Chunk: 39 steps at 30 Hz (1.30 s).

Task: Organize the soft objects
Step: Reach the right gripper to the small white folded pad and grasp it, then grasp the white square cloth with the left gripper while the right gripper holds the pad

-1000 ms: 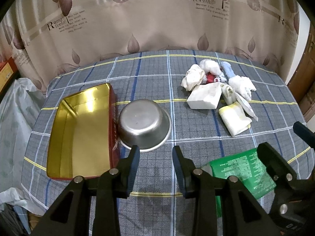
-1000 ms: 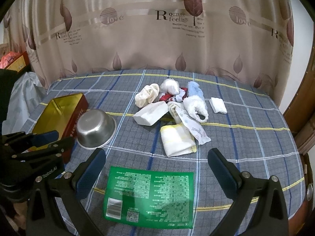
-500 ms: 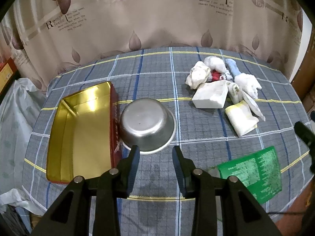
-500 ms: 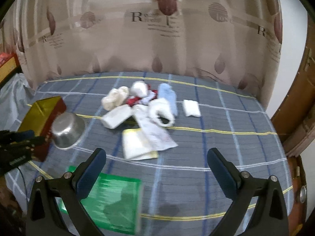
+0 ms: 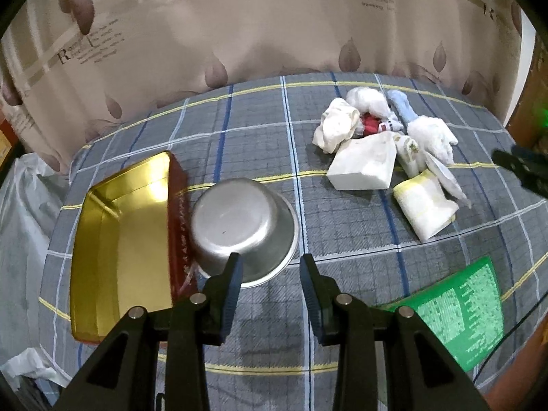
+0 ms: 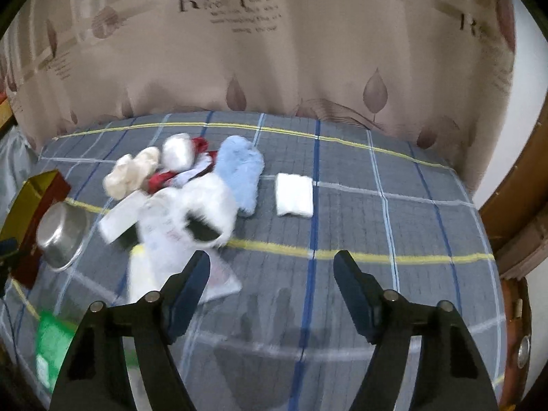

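Observation:
A heap of soft things lies on the checked tablecloth: a cream sock (image 5: 337, 123), a white bundle (image 5: 368, 100), a red cloth (image 5: 371, 125), a blue sock (image 6: 241, 171), a fluffy white sock (image 5: 430, 133), a white tissue pack (image 5: 363, 166) and a yellow-white pack (image 5: 424, 203). A folded white cloth (image 6: 294, 194) lies apart to the right. My left gripper (image 5: 270, 274) is open and empty just in front of the steel bowl (image 5: 239, 226). My right gripper (image 6: 272, 274) is open and empty, above the cloth in front of the heap.
A gold tin (image 5: 120, 226) with red sides stands left of the bowl, touching it. A green flat packet (image 5: 459, 311) lies at the front right. A curtain (image 5: 239, 27) hangs behind the table. A wooden frame (image 6: 520, 205) is at the right.
My right gripper has swung right and forward toward the heap, and its jaws have narrowed. My left gripper has stayed in front of the bowl.

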{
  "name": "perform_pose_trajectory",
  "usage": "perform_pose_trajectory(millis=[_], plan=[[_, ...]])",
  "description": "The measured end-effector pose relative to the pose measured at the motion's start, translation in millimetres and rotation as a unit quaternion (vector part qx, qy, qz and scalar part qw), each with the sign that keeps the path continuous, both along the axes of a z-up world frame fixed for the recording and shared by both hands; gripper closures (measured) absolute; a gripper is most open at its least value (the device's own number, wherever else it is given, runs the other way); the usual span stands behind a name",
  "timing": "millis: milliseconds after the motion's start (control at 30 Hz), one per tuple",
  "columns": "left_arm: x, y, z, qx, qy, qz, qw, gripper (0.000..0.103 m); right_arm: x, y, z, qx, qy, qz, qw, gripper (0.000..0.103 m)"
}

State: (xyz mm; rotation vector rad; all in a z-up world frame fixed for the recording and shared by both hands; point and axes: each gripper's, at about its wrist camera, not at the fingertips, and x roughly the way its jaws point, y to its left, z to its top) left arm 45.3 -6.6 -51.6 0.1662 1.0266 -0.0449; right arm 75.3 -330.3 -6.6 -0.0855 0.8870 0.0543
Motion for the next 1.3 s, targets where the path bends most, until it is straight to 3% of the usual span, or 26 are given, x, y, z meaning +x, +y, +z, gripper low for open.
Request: perform_pose_trajectory(millis=[333, 400, 633, 767, 833, 900, 1000, 1200, 1300], plan=[[28, -18, -15, 0.01, 0.008, -0.025, 0.9996, 0.068, 86, -25, -48, 0.022, 0.031, 0.0, 0.999, 0.037], [37, -20, -18, 0.006, 0.012, -0.027, 0.9996, 0.068, 98, -31, -55, 0.042, 0.033, -0.007, 0.999, 0.037], [59, -34, -24, -0.011, 0.011, -0.042, 0.999, 0.068, 131, -44, -77, 0.041, 0.047, -0.018, 0.998, 0.036], [63, -44, -25, -0.014, 0.008, -0.063, 0.9979, 0.068, 145, -41, -91, 0.035, 0.057, -0.012, 0.998, 0.048], [64, -48, -25, -0.021, 0.009, -0.072, 0.9972, 0.068, 148, -39, -96, 0.031, 0.057, -0.009, 0.998, 0.055], [65, -53, -25, -0.03, 0.013, -0.081, 0.9962, 0.068, 147, -38, -96, 0.025, 0.043, -0.005, 0.999, 0.07], [65, -61, -26, -0.05, 0.02, -0.098, 0.9937, 0.068, 144, -39, -96, 0.027, 0.032, -0.006, 0.999, 0.078], [67, -79, -24, -0.067, 0.03, -0.131, 0.9887, 0.068, 123, -48, -96, 0.056, 0.023, -0.022, 0.998, 0.08], [68, -88, -22, -0.056, 0.029, -0.142, 0.9879, 0.066, 104, -48, -95, 0.064, 0.019, -0.027, 0.997, 0.08]])
